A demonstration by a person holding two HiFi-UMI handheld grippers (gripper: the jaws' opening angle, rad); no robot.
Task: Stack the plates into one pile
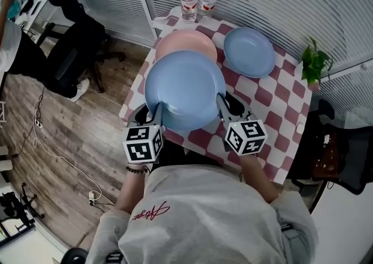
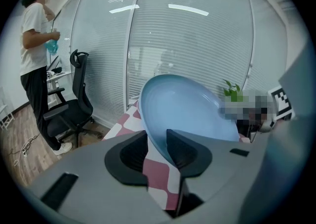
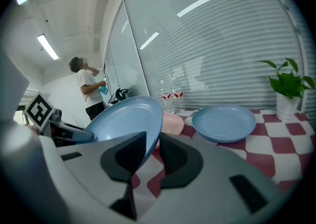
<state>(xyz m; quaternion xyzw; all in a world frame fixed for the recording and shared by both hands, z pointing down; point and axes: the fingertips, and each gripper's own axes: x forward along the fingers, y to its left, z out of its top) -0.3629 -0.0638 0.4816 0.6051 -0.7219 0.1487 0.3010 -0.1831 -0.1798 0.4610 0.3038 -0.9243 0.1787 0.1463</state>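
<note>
large blue plate (image 1: 183, 88) is clamped at opposite rims by left gripper (image 1: 157, 111) and right gripper (image 1: 223, 104), presumably for steadiness. it is held above the tabletop (image 1: 280, 99), overlapping the pink plate (image 1: 186, 41); smaller blue plate (image 1: 249, 52) lies apart.

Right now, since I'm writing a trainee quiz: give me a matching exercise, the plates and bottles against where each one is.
1. near blue plate
2. pink plate
3. far blue plate
4. water bottles

a. table's far edge
b. on the table nearest the plant
c. held by left gripper and right gripper
d. on the table, partly covered

Pairs: 1-c, 2-d, 3-b, 4-a
</note>
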